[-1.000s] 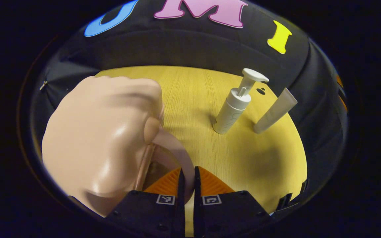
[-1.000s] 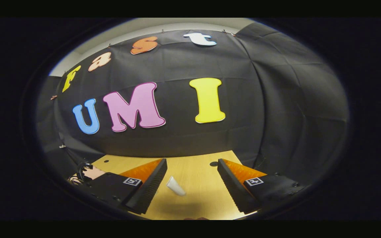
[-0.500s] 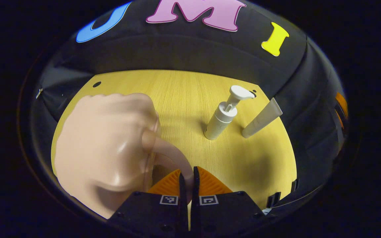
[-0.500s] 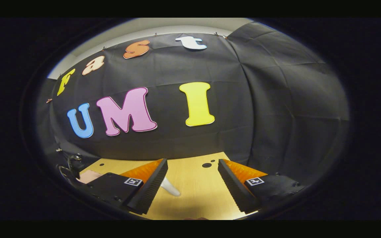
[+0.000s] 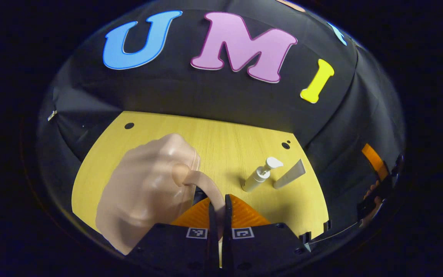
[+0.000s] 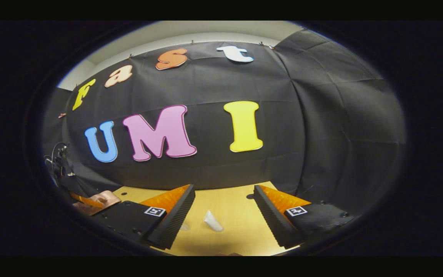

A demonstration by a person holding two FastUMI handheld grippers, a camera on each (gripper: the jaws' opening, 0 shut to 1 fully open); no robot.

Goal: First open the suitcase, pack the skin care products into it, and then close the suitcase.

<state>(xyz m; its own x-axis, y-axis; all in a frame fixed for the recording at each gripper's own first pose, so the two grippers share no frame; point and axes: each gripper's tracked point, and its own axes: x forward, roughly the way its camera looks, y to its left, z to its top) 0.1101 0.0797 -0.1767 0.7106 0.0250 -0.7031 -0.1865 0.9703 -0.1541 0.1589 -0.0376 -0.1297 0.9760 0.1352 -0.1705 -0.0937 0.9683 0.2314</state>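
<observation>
Two grippers: left gripper (image 5: 218, 207) fingers pinching the suitcase (image 5: 148, 192) handle (image 5: 206, 184); right gripper (image 6: 223, 209) fingers spread.
Desk (image 5: 225, 142): pump bottle (image 5: 258, 177), tube (image 5: 288, 174).

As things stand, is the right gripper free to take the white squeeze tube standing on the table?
Probably yes. The right gripper is open, with the white squeeze tube on the wooden table ahead between its fingers, nothing between them. The white pump bottle stands beside the tube, apart.

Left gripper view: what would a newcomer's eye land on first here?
The glossy peach suitcase at lower left, its curved handle pinched in the shut left hand-held gripper. Next, the white pump bottle and white tube standing side by side on the yellow table.
</observation>
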